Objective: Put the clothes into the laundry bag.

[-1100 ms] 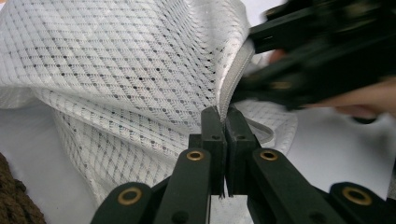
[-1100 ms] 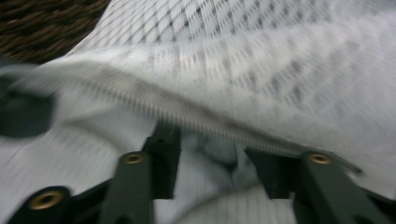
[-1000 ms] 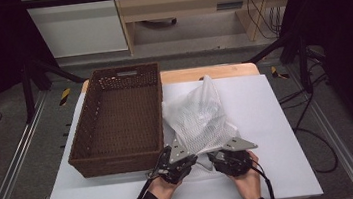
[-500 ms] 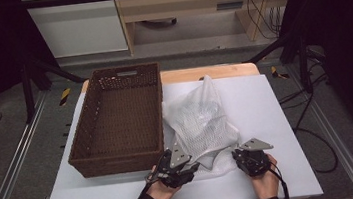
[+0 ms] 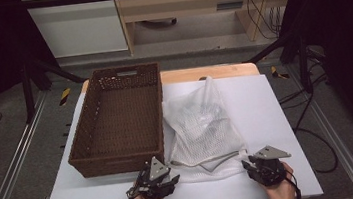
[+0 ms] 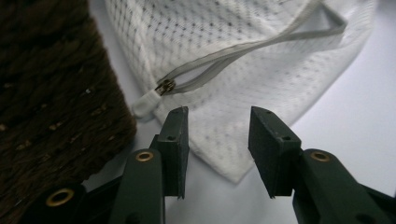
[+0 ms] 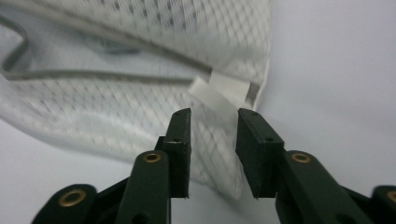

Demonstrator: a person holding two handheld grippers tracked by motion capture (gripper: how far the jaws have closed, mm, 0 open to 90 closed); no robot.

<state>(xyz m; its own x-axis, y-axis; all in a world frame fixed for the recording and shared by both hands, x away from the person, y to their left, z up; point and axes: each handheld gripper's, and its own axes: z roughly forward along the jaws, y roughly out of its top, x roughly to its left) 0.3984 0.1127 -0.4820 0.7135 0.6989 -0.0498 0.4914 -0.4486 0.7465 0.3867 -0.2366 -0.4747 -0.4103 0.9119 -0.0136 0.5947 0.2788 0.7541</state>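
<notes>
Flanking mesh bag | left tongs apart | right tongs just reopened, empty | basket alongside

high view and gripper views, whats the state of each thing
mesh bag: lying flat on the table, zipper open
basket: upright, empty
left gripper: jaws open, just off the bag's corner
right gripper: jaws apart, just opened, bag edge between them

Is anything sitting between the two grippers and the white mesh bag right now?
Nothing visible. The left gripper and right gripper have open jaws right at the near edge of the mesh bag, with bare white table around them. The wicker basket stands off to the left.
</notes>
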